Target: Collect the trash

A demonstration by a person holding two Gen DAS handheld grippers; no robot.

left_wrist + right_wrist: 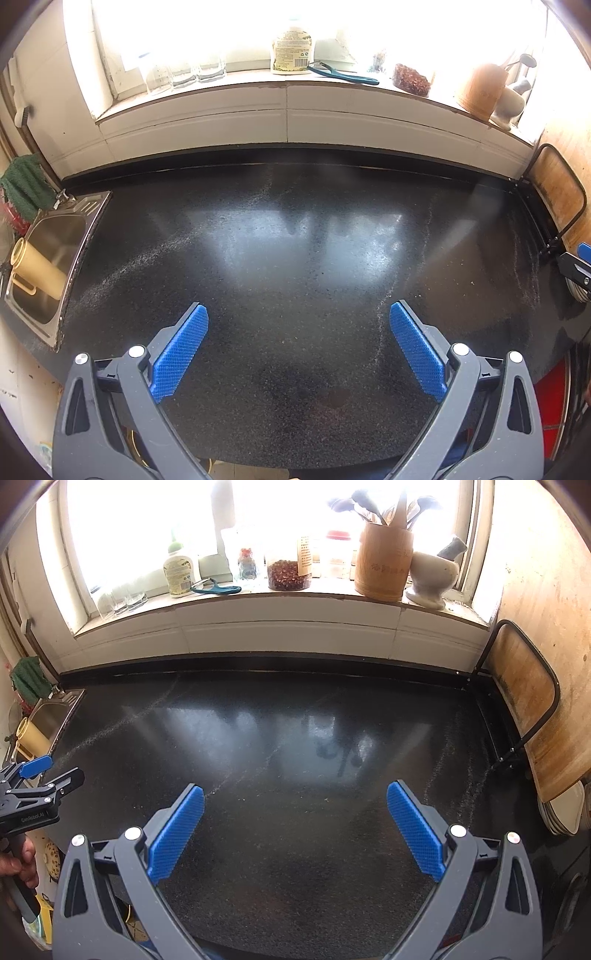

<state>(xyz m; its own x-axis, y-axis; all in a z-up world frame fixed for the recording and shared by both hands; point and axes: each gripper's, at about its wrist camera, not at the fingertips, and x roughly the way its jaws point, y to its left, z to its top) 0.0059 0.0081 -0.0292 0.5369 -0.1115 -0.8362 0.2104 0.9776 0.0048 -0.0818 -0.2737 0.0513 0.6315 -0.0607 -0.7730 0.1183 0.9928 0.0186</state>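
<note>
My left gripper point(297, 314) is open above the near part of a black speckled counter point(295, 240), with nothing between its blue pads. My right gripper point(295, 792) is open too, over the same counter point(295, 738), and holds nothing. The left gripper point(51, 770) also shows at the left edge of the right wrist view, held by a hand point(22, 860). A bit of the right gripper point(580, 262) shows at the right edge of the left wrist view. No loose trash shows on the counter, only faint dusty streaks.
A steel sink point(48, 258) with a yellow cup point(33, 269) lies at the left. The windowsill holds a bottle point(179, 572), a peeler point(218, 588), a jar point(288, 574), a wooden utensil holder point(382, 565) and a mortar point(434, 574). A wooden board point(524, 709) leans at right, plates point(563, 812) below.
</note>
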